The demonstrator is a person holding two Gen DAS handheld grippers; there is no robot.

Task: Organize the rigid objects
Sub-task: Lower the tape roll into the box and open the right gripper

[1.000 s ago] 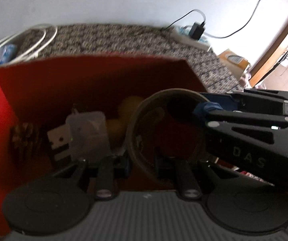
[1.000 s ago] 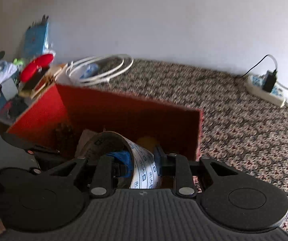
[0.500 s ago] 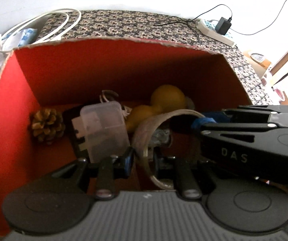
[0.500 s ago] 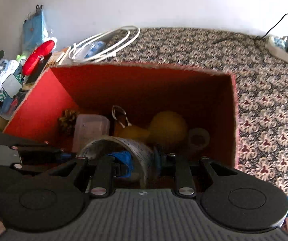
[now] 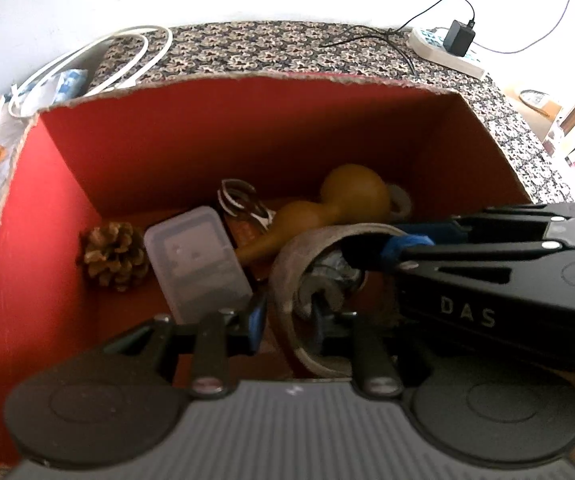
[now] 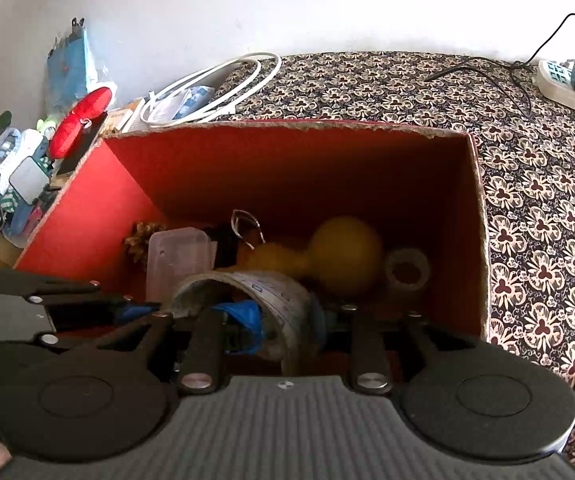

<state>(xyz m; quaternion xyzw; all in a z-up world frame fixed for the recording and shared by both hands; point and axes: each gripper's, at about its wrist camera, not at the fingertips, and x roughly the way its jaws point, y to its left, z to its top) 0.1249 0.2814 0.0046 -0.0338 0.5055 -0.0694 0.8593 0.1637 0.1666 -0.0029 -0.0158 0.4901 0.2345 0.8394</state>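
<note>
A wide grey-brown ring (image 5: 299, 248) with a printed outer band (image 6: 283, 292) lies low inside the red cardboard box (image 5: 247, 80), on top of the things there. My left gripper (image 5: 286, 322) straddles the ring's near wall. Its jaws are opening, and the pads stand slightly off the wall. My right gripper (image 6: 285, 320) straddles the ring's other side, one blue pad (image 6: 247, 316) inside it. Its jaws are opening too, with the wall loose between them. In the left wrist view, the right gripper (image 5: 387, 246) reaches in from the right.
In the box lie a pine cone (image 5: 113, 256), a clear plastic case (image 5: 195, 260), a yellow gourd (image 5: 351, 192), a metal clip (image 5: 239, 200) and a small tape roll (image 6: 407, 270). Outside are a coiled white cable (image 6: 215, 84), a power strip (image 6: 567, 88), patterned cloth (image 6: 527, 200) and clutter (image 6: 7, 168) at the left.
Both grippers tipped down and carried the ring from the box's rim down among its contents. Over the last half second both pairs of jaws widened around the ring's wall.
</note>
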